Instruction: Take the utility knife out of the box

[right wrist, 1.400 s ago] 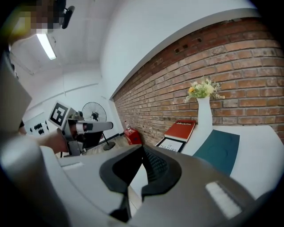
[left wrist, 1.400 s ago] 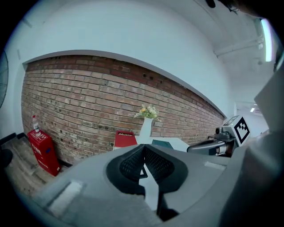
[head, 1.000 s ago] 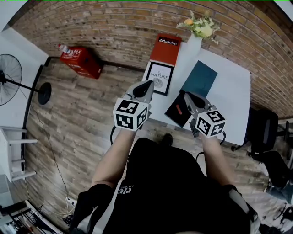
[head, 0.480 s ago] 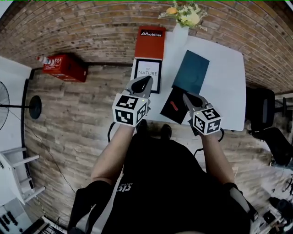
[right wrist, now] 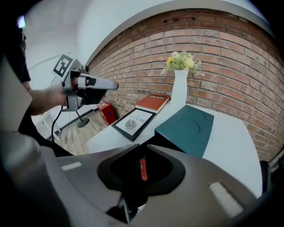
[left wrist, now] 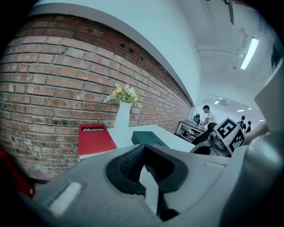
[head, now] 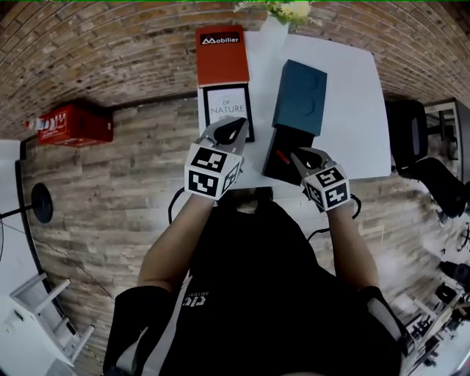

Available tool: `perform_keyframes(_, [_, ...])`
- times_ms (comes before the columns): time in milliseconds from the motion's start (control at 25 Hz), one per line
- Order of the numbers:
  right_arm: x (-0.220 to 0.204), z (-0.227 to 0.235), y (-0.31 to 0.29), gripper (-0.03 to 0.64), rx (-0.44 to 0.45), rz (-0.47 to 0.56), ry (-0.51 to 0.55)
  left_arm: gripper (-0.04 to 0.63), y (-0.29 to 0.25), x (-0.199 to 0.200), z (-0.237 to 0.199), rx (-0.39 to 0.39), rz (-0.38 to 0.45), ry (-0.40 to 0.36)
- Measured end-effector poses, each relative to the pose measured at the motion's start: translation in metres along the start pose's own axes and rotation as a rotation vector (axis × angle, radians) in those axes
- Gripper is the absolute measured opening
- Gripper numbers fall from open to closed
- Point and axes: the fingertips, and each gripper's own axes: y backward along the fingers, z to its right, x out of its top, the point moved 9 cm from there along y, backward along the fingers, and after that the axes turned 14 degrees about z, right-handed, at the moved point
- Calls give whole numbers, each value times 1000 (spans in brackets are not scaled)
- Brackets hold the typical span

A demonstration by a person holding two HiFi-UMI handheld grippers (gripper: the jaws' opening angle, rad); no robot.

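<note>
A red utility knife (head: 282,156) lies in the open black box (head: 276,170) at the near edge of the white table (head: 356,110). In the right gripper view I see the knife (right wrist: 143,168) through the hollow behind the jaws. The box's teal lid (head: 301,92) rests just beyond it. My right gripper (head: 297,156) hangs over the box beside the knife, pointing down at it. Its jaws have just been opening; they stand slightly apart with nothing between them (right wrist: 142,147). My left gripper (head: 236,126) hovers at the table's left edge, tips together and holding nothing (left wrist: 144,146).
A framed "NATURE" print (head: 226,110) and a red book (head: 222,55) lie left of the box. A white vase with flowers (head: 275,18) stands at the table's far end. A dark chair (head: 411,125) is to the right, a red box (head: 70,123) on the floor to the left.
Both grippers have come down toward the table. The right one now sits over the black box, closer to the knife. The head view has swung, so the table shows more upright.
</note>
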Motion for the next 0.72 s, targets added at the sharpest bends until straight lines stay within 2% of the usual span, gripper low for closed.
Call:
perform_keyframes(160, [-17,-13,-5,54,-27,-108,71,6,-4,-13,-5,-73,-36,19])
perform_keyframes(320, [-31,-16,-9,67,-15,-202,59,6,-15,-20,-1,-121,-56,23])
perform_keyframes(440, [-41,-15,-16,75,-1,-246,66,6,-23,-22,0,-128,-64,23])
perform_keyframes(600, [-48,-16,-27,76,26,-287,133,6,-29,-23,1,-125,-73,33])
perform_keyframes(720, [-57,-15,-37,80,60,-329,134,6,-33,-26,-1,-121,-89,33])
